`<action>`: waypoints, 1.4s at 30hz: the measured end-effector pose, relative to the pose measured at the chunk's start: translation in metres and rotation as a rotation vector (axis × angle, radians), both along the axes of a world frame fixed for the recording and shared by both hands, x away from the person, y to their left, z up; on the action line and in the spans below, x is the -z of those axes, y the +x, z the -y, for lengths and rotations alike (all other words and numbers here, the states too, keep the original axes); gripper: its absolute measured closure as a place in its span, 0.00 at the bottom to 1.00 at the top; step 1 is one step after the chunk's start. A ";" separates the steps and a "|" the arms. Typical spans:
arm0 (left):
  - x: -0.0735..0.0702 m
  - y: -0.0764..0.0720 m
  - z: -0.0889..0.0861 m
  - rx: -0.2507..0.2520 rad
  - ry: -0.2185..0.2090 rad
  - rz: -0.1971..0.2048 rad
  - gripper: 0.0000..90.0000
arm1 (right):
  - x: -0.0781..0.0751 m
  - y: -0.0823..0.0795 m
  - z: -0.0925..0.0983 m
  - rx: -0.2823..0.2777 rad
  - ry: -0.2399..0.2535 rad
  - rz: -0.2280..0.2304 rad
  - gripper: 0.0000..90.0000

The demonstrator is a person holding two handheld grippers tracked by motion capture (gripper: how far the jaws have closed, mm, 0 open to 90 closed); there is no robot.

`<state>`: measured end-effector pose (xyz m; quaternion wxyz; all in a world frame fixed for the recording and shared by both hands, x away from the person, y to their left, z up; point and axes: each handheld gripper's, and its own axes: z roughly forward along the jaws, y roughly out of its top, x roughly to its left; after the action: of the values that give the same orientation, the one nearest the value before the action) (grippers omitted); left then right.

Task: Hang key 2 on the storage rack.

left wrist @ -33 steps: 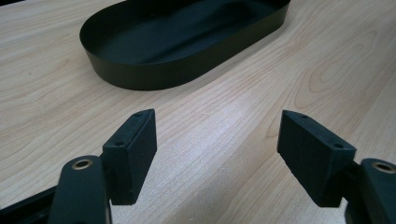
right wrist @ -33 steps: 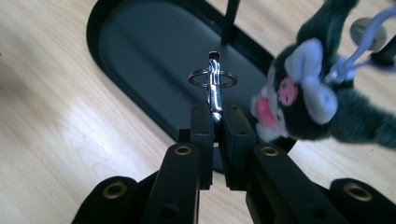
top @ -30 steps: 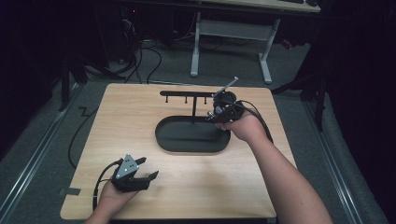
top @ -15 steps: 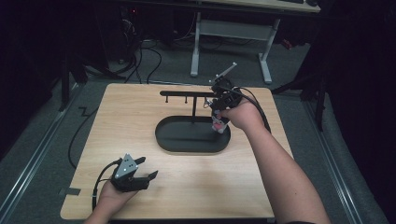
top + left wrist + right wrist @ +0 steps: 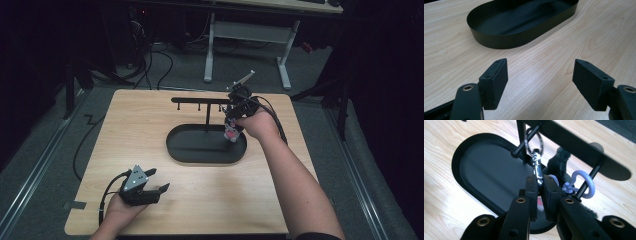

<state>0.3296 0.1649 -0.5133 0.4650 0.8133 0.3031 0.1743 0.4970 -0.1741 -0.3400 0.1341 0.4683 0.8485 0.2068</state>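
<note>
High view overhead, facing forward over table (image 5: 150,125); gripper views close, low; all share black tray (image 5: 190,150)

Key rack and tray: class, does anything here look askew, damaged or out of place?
Nothing stands out. The rack stands upright over the oval tray; a keyring and a pale loop hang on its pegs. The right tool grips the keyring's metal clasp; the left tool rests open.

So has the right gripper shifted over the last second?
Yes. The right gripper has moved away from the person, from the black oval tray's right end toward the black hook rack.
</note>
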 end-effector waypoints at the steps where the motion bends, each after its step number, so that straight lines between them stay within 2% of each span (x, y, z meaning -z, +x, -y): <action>1: 0.000 0.000 0.000 0.004 0.006 -0.004 0.32 | 0.002 0.000 0.000 0.003 0.006 -0.002 0.89; 6: 0.001 0.000 0.002 0.005 0.007 0.000 0.32 | 0.008 -0.001 0.000 0.022 0.020 -0.010 0.85; 12: 0.001 0.000 0.002 0.005 0.009 -0.002 0.32 | 0.020 -0.012 0.004 0.005 0.036 -0.022 0.81; 16: 0.002 0.000 0.003 0.009 0.013 -0.003 0.32 | 0.036 -0.023 0.010 -0.007 0.051 -0.035 0.76; 20: 0.002 0.000 0.005 0.013 0.018 -0.007 0.32 | 0.057 -0.039 0.015 -0.019 0.037 -0.029 0.71; 25: 0.003 -0.001 0.008 0.019 0.024 -0.010 0.32 | 0.080 -0.054 0.025 -0.004 0.075 -0.053 0.69; 30: 0.005 -0.001 0.011 0.030 0.030 -0.015 0.32 | 0.099 -0.070 0.037 0.012 0.094 -0.055 0.65; 37: 0.007 -0.001 0.015 0.036 0.045 -0.018 0.32 | 0.122 -0.093 0.054 0.037 0.127 -0.033 0.58; 40: 0.008 -0.001 0.016 0.038 0.051 -0.021 0.32 | 0.132 -0.104 0.064 0.055 0.155 -0.001 0.56; 42: 0.008 -0.001 0.017 0.039 0.052 -0.022 0.32 | 0.140 -0.112 0.071 0.059 0.155 0.018 0.55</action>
<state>0.3283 0.1481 -0.5216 0.4437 0.8327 0.2878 0.1642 0.3846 -0.2446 -0.4796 0.1110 0.5001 0.8146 0.2719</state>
